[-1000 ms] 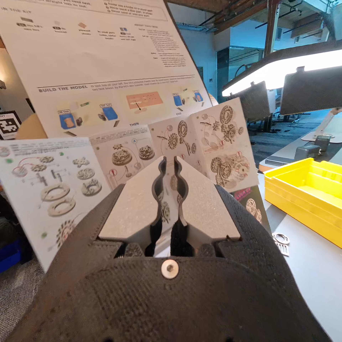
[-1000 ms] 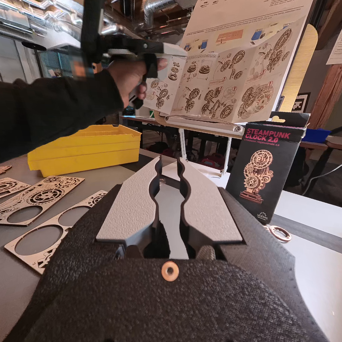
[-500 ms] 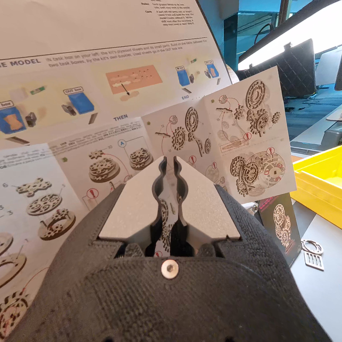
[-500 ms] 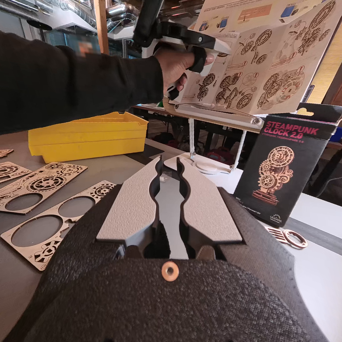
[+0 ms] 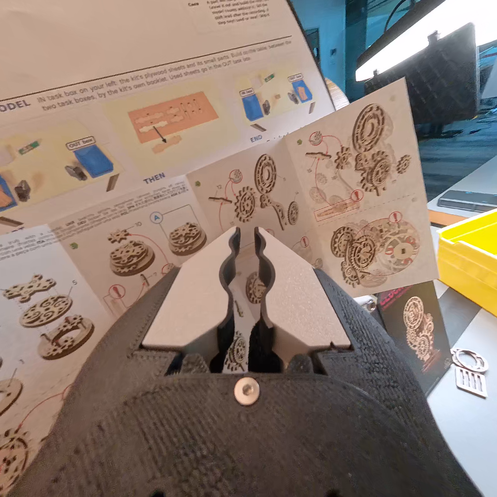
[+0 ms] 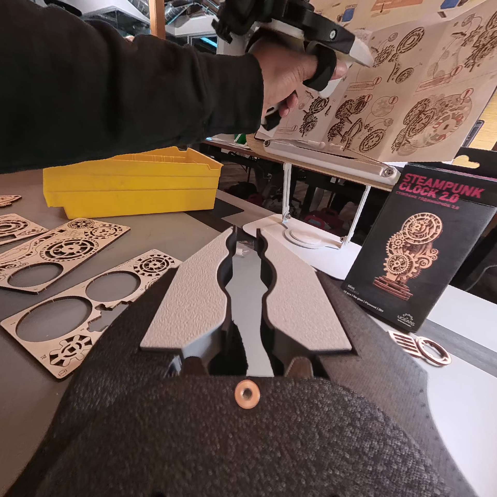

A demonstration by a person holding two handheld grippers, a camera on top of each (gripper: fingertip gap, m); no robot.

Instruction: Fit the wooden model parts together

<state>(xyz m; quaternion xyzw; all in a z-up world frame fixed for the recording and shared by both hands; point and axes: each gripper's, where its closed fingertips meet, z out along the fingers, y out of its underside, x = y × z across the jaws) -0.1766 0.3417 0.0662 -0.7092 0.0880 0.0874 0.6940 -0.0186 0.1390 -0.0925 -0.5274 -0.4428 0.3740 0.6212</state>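
Observation:
My left gripper [image 5: 246, 231] is raised in front of the folded instruction booklet [image 5: 349, 188]; its jaws are almost together and empty. It also shows in the right wrist view [image 6: 360, 53], held by a hand in a black sleeve, its tip against the booklet [image 6: 403, 94]. My right gripper [image 6: 245, 236] hovers low over the table, jaws nearly together with a small pale piece [image 6: 243, 247] between the tips. Laser-cut wooden sheets [image 6: 88, 304] lie at the left. A loose wooden ring and grille piece [image 6: 430, 352] lie by the kit box.
The black kit box [image 6: 419, 242] stands at the right, in front of the white booklet stand [image 6: 309, 234]. A yellow bin [image 6: 134, 185] sits at the back left. A large instruction poster [image 5: 134, 80] stands behind the booklet. Spacing between my two grippers at the tips: around 30 centimetres.
My left gripper has moved closer to the booklet and to the right along it. My right gripper has drifted forward over the table. Neither jaw gap has changed.

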